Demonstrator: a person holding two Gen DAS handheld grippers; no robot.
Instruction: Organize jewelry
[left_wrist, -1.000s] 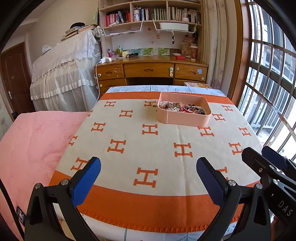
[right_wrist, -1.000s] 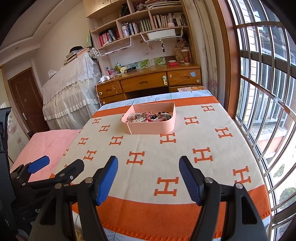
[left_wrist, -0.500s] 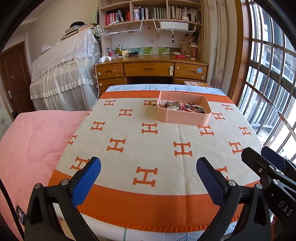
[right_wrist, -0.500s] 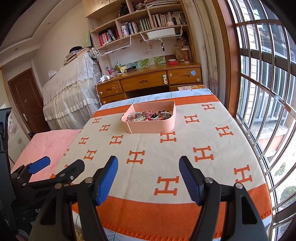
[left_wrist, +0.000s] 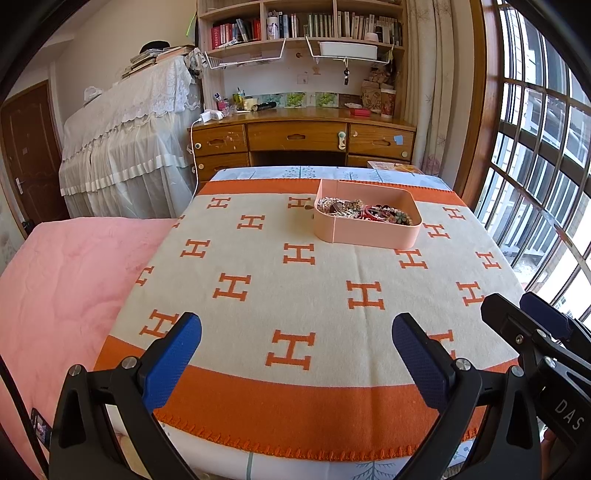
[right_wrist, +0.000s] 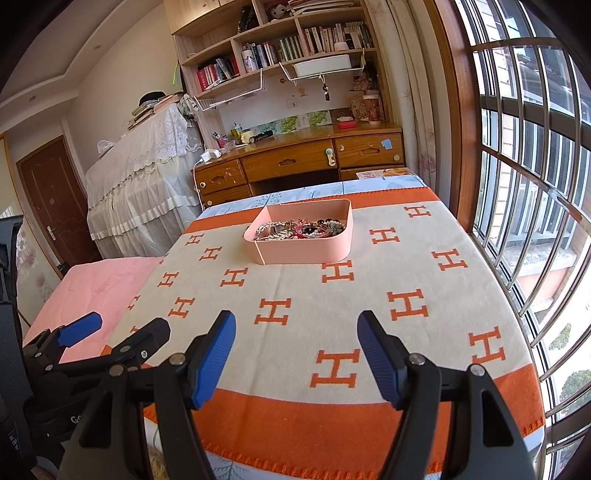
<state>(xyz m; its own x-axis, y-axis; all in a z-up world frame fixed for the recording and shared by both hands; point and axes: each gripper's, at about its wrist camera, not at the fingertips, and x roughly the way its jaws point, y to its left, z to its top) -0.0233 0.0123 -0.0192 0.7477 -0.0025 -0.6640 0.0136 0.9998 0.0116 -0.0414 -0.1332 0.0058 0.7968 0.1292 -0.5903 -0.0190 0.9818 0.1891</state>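
Nothing had moved since the frames before: both grippers hung where they were, and the tray sat on the same spot. One cream blanket (left_wrist: 295, 280) with orange H marks covered the bed, its near hem cut off behind the gripper frames, and a pink quilt (left_wrist: 66, 288) lay beside it on the left. One wooden desk (left_wrist: 303, 136) stood past the bed's far end, its lower part hidden by the bed.

One pink tray (left_wrist: 369, 232) rested on the blanket toward the far edge, well apart from both grippers. The jewelry (left_wrist: 364, 211) lay inside it in a tangled heap; silvery pieces and something red showed, but the pieces were too small and mixed to count.

Two grippers, then. The left gripper (left_wrist: 295, 354) had its jaws spread wide over bare blanket, nothing between them. The right gripper (right_wrist: 295, 354) likewise stood with jaws apart and empty. Each one's lower frame ran out of the picture. In the right wrist view the left gripper (right_wrist: 110, 328) showed at the side, only partly visible. No hand could be made out clearly.
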